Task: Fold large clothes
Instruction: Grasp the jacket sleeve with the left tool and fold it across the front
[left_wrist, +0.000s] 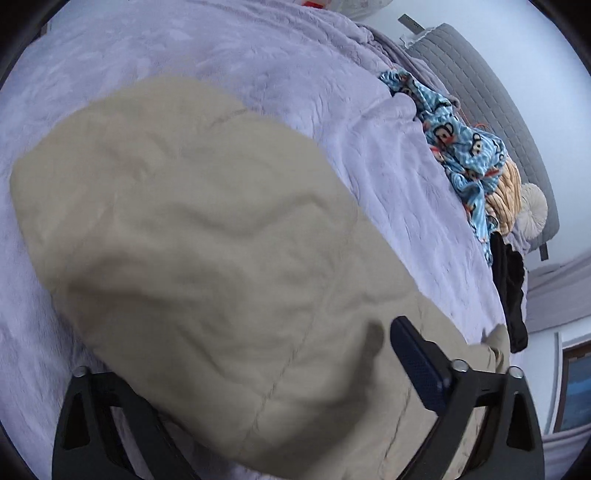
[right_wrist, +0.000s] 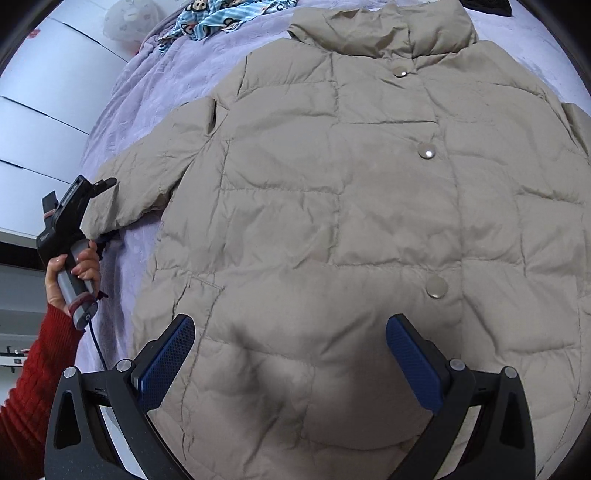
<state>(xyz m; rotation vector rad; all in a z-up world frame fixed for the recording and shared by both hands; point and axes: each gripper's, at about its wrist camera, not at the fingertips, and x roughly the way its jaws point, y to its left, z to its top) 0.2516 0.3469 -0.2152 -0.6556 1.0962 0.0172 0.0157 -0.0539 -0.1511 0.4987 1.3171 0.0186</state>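
Soft, even daylight with a cool cast, faint shadows under the right gripper's fingers (right_wrist: 413, 363) on the beige puffer jacket (right_wrist: 369, 206), small glints on its snap buttons (right_wrist: 426, 151), left wrist view smeared by motion blur, right wrist view sharp, fisheye bending, black corners.

One beige quilted puffer jacket (right_wrist: 332, 206) lies on one lilac-covered bed (left_wrist: 258, 66). It shows three round snap buttons (right_wrist: 425, 151). Two black two-finger tools: left (right_wrist: 99, 206), right (right_wrist: 291, 354). One blue cartoon-print cloth (left_wrist: 458, 144); perhaps one black garment (left_wrist: 511, 291).
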